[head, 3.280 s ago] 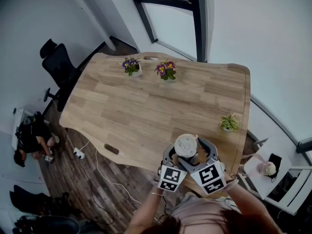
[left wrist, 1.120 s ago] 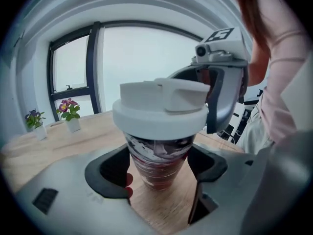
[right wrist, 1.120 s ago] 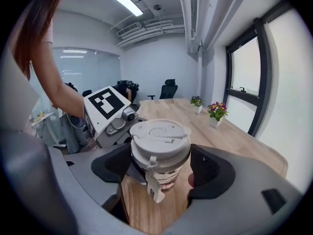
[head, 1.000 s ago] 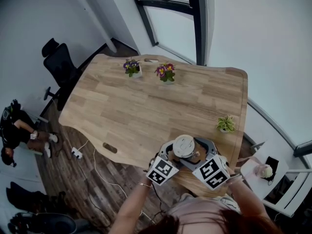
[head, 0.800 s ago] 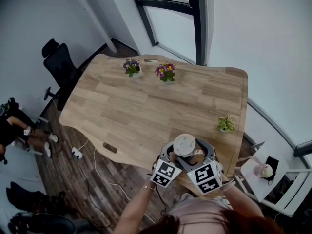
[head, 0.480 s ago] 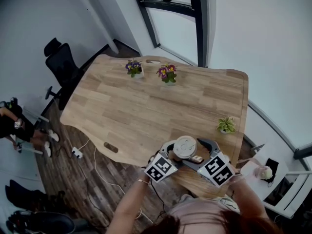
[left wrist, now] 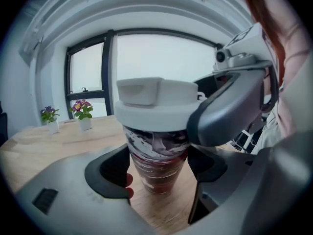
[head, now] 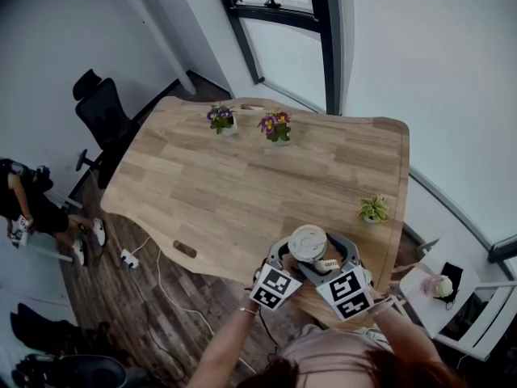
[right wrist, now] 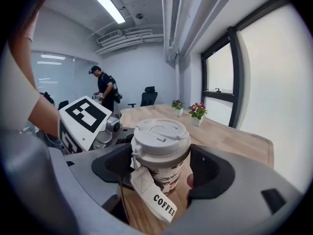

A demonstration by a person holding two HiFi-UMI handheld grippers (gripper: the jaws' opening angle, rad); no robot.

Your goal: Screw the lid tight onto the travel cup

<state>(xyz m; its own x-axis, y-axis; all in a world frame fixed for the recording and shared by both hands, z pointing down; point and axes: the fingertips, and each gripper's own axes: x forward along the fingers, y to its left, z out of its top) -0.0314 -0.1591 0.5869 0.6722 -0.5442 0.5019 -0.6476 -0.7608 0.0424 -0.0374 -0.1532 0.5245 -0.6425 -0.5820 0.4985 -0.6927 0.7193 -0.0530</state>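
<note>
While both grippers work at the table's [head: 242,184] near edge, I log one change: half a second ago the right gripper [right wrist: 161,170] was swung outward toward the table's right corner, and it now sits square again beside the left gripper [left wrist: 159,174]. I read this as one twisting stroke finished and the wrist reset for the next, so tightening appears under way rather than complete.

The travel cup [left wrist: 157,153] stands upright on the table close to that near edge. The left gripper's jaws are narrowed against the cup's body below the rim, steadying it. The right gripper's jaws close round the white lid [right wrist: 160,136], which sits level on the cup; no gap shows under it. A strap tag [right wrist: 155,196] printed COFFEE hangs from the lid.

Containers: the cup's wall is patterned and reddish lower down, and I cannot tell what it holds. Two pots of flowers [head: 220,120] [head: 276,126] stand at the table's far edge, and a small potted green plant [head: 372,209] stands near its right edge.
</note>
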